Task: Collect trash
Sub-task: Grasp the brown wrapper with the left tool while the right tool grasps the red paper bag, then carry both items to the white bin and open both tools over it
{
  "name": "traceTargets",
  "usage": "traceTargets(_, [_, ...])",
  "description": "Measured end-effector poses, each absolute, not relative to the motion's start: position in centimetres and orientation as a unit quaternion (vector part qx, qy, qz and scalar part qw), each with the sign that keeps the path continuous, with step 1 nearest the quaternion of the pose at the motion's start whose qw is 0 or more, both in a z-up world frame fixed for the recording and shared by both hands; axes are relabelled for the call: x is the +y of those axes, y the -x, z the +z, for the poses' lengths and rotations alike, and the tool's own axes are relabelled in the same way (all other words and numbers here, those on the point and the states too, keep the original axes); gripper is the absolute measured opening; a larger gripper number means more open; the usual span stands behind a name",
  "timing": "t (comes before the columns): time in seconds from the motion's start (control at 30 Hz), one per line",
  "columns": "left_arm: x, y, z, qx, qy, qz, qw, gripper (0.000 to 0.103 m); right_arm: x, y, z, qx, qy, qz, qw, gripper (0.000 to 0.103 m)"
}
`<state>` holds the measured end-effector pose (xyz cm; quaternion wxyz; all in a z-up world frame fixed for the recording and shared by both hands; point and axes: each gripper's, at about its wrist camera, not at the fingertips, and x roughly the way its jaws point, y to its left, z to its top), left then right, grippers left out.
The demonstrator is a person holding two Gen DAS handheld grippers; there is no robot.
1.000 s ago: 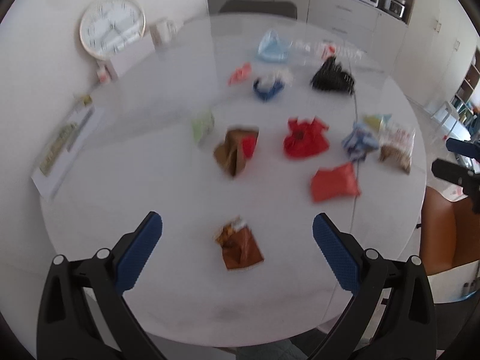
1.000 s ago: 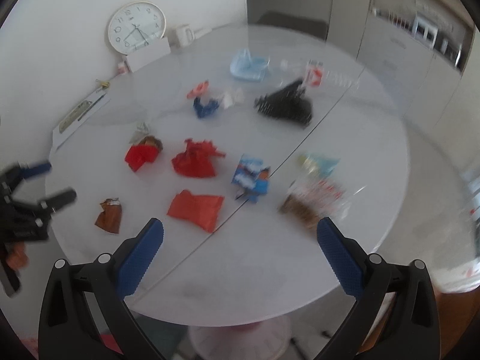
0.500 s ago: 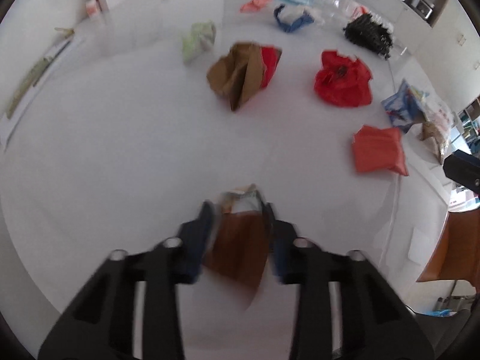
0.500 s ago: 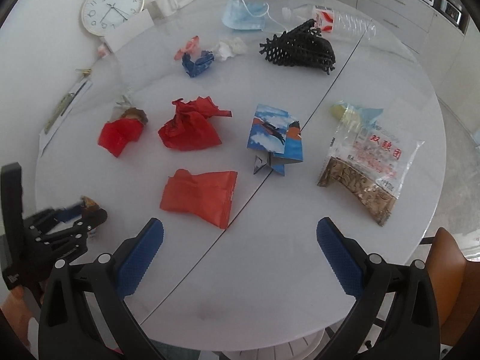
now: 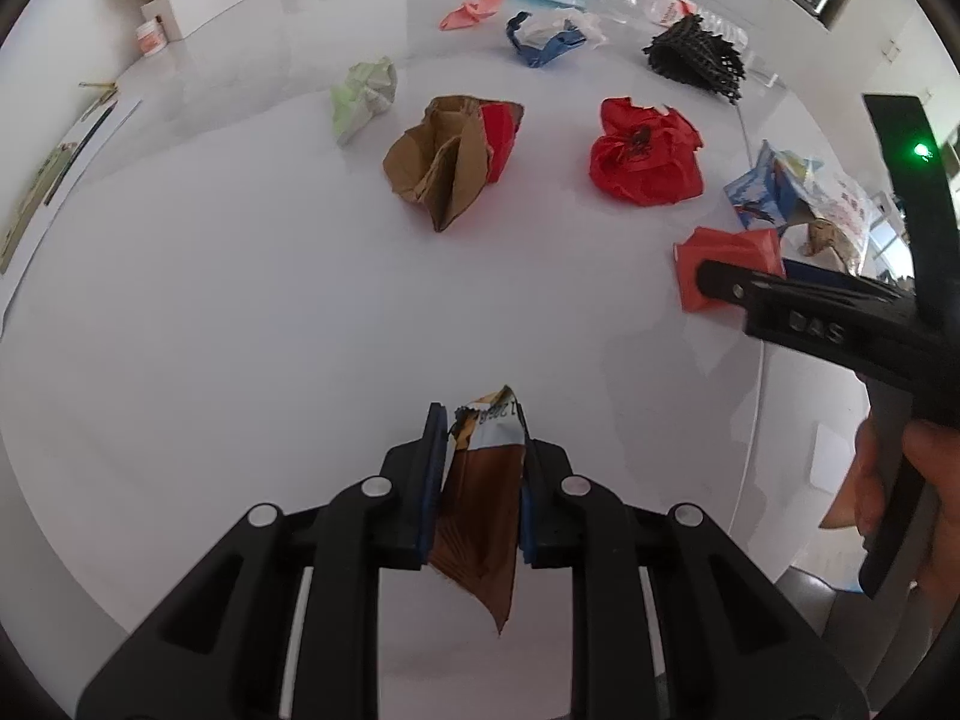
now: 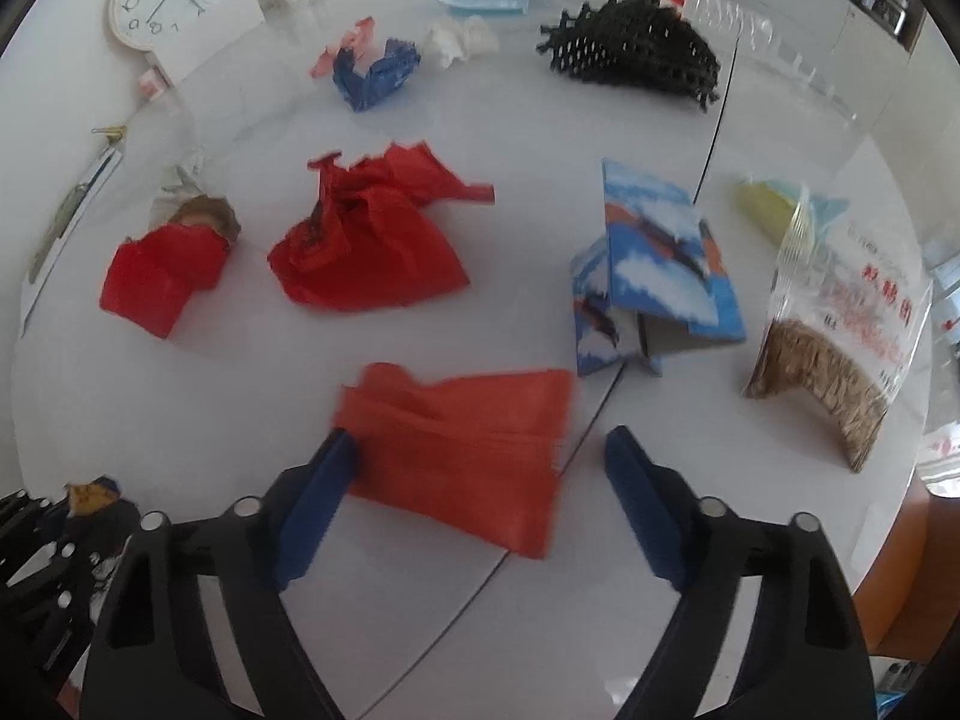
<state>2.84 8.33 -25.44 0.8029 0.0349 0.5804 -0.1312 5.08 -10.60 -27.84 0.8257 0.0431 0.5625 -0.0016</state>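
Orange-red wrapper [image 6: 462, 450] lies crosswise between the right gripper [image 6: 480, 468]'s closing, half-wide jaws, seemingly unpinched through blur; the left gripper [image 5: 477, 468] already clamps the brown wrapper [image 5: 480, 516].

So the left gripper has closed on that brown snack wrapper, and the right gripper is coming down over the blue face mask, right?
Not the mask. The right gripper, jaws just closing, straddles the flat red packet, as the right wrist view shows. The left gripper is indeed shut on the brown snack wrapper.
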Motion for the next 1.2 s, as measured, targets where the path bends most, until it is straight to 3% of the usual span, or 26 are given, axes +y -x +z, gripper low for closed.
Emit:
traceTargets(0.17, [8.3,-3.4,-24.5,0.580,-0.033,-0.143,0.802,0.020,-10.8,-5.5,-27.1,0.553,-0.088,0.034,0.828,0.045])
traceTargets(0.47, [5.7,-2.8,-21.7,0.549,-0.072,-0.185,0.812,0.020,-13.7,-3.0,-23.5,0.528,-0.136,0.070,0.835,0.018])
traceTargets(0.93, [-4.8,6.1,-16.2,0.528,-0.106,-0.349,0.767,0.020,-22.4,10.5,-17.1,0.511,-0.106,0.021,0.853,0.017])
traceTargets(1.2, [-12.0,11.4,-18.3,0.553,-0.103,-0.407,0.720,0.020,-27.1,18.5,-17.5,0.528,-0.106,-0.003,0.843,0.017])
